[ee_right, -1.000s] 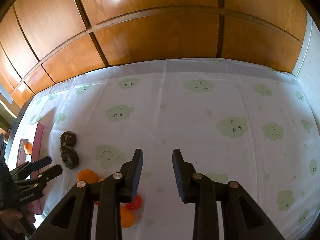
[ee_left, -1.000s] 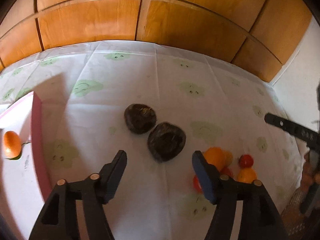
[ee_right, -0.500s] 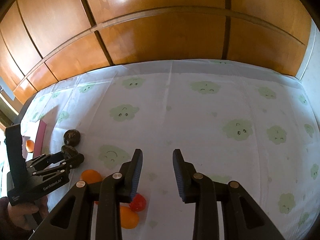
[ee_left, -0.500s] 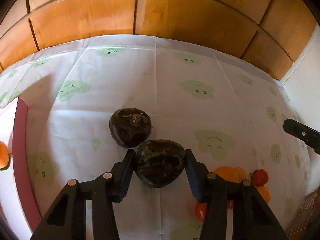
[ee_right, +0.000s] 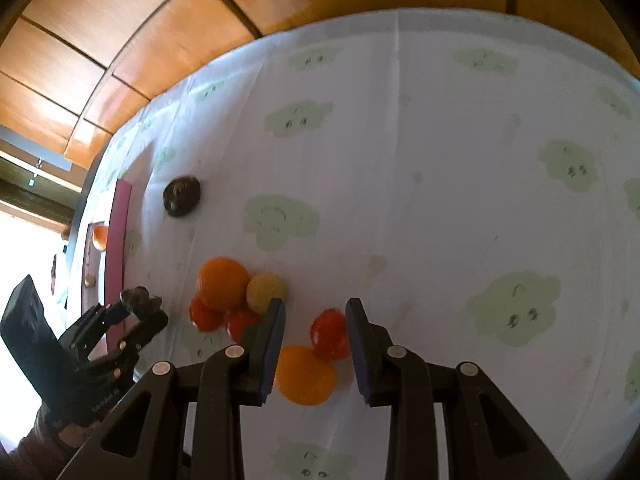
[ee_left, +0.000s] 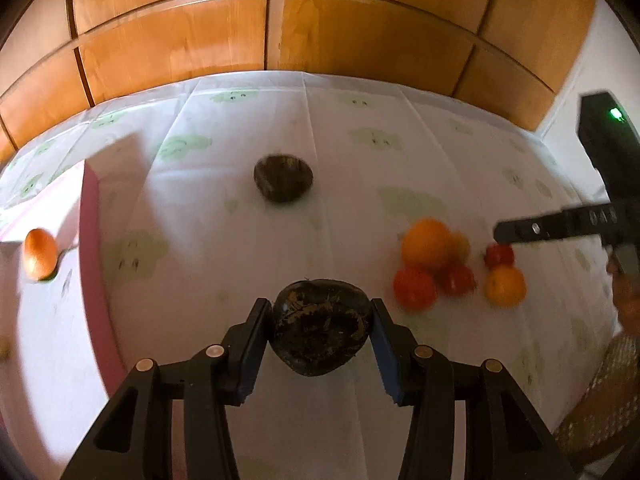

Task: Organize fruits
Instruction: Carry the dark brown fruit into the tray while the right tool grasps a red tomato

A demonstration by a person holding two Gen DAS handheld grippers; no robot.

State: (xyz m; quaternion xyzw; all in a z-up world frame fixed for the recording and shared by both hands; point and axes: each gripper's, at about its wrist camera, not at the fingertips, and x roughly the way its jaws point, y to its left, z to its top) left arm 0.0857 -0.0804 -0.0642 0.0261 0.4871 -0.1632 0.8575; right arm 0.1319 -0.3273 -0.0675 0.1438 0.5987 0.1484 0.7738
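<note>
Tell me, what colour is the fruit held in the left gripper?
Dark brown, almost black, with rough lighter flecks. The held fruit shows best in the left wrist view.

a dark fruit sits between the jaws of the left gripper, raised above the desk. behind it, farther back on the desk, lies a second dark fruit. to the right of the held fruit, a cluster of round fruits rests on the desk, touching one another. at the left edge stands a tray with one fruit in it. the right gripper hangs over the cluster's right side, two fruits lying between its parted jaws.
</note>
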